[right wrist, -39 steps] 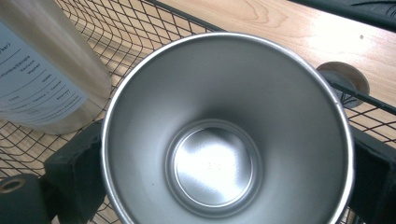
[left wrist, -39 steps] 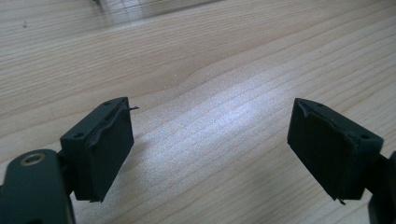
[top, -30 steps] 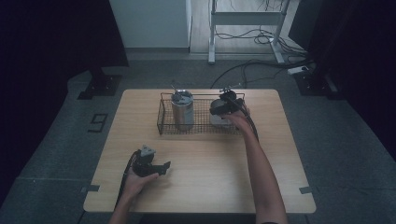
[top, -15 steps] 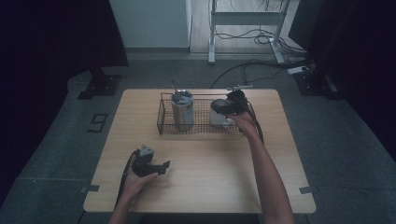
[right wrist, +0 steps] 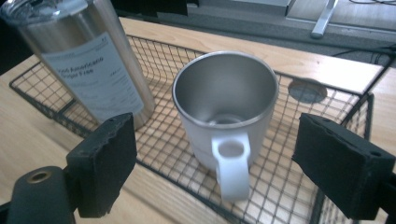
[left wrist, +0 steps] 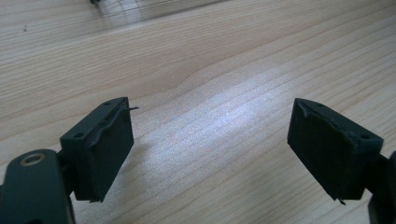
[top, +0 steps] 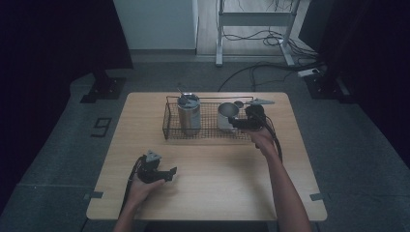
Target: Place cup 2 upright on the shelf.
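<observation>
A white mug (top: 226, 116) (right wrist: 224, 107) with a steel inside stands upright in the right half of a wire basket (top: 169, 130) (right wrist: 289, 186), its handle toward my right gripper. A tall steel tumbler (top: 189, 113) (right wrist: 88, 60) with a paper label stands in the basket's left half. My right gripper (top: 237, 123) (right wrist: 219, 140) hovers at the basket's near right side and faces the mug. Its jaws have just been closing; they stand apart with nothing pressed between the pads. My left gripper (top: 170, 173) (left wrist: 210, 130) rests open over bare wood near the front left.
The wooden table (top: 217, 193) carries the basket along its far side. A round cable hole (top: 239, 103) (right wrist: 307, 91) lies behind the basket. Desk legs and cables (top: 251, 72) stand on the floor beyond the table.
My right gripper has drawn back from above the basket's right end toward the near right, and the mug now shows uncovered in the basket. The left hand has not moved.
</observation>
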Action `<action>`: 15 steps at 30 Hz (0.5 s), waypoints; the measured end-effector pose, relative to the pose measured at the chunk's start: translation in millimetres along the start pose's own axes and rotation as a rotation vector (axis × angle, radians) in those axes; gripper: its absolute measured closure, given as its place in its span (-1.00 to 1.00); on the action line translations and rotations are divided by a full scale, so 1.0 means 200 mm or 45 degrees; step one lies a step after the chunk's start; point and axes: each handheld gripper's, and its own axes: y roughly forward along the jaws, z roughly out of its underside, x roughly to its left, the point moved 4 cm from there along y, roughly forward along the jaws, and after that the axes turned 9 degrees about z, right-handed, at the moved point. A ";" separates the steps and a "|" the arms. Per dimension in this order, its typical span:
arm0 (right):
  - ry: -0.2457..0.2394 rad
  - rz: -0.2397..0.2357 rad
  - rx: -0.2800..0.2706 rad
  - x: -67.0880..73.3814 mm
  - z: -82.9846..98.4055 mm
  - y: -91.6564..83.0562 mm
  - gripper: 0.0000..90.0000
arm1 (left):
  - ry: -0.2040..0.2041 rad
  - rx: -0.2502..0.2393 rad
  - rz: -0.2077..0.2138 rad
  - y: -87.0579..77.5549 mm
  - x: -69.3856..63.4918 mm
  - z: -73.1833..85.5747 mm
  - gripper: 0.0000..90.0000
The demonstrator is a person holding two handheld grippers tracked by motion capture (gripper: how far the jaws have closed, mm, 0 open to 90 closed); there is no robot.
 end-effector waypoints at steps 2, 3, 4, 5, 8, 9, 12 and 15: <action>0.010 -0.006 -0.030 -0.01 0.03 -0.05 -0.70 | -0.001 -0.001 -0.001 0.00 0.00 0.00 -0.68; 0.009 -0.006 -0.027 -0.01 0.03 -0.06 -0.71 | 0.000 0.000 -0.002 0.00 0.00 0.00 -0.68; 0.005 -0.005 -0.024 -0.01 0.04 -0.08 -0.70 | 0.000 0.000 -0.002 0.00 0.00 0.00 -0.68; 0.002 -0.004 -0.043 -0.01 0.06 -0.10 -0.68 | 0.001 0.001 -0.005 0.00 0.00 0.00 -0.68; -0.002 -0.008 -0.046 -0.01 0.08 -0.15 -0.69 | 0.003 0.001 -0.002 0.00 0.00 0.00 -0.68; -0.013 -0.002 -0.045 -0.01 0.10 -0.17 -0.68 | 0.004 0.002 -0.002 0.01 0.00 0.00 -0.68; -0.014 -0.007 -0.057 -0.01 0.14 -0.21 -0.67 | 0.007 0.004 -0.003 0.01 -0.01 0.00 -0.68; -0.012 -0.012 -0.067 -0.01 0.22 -0.27 -0.65 | 0.007 0.005 -0.003 0.01 -0.01 0.00 -0.68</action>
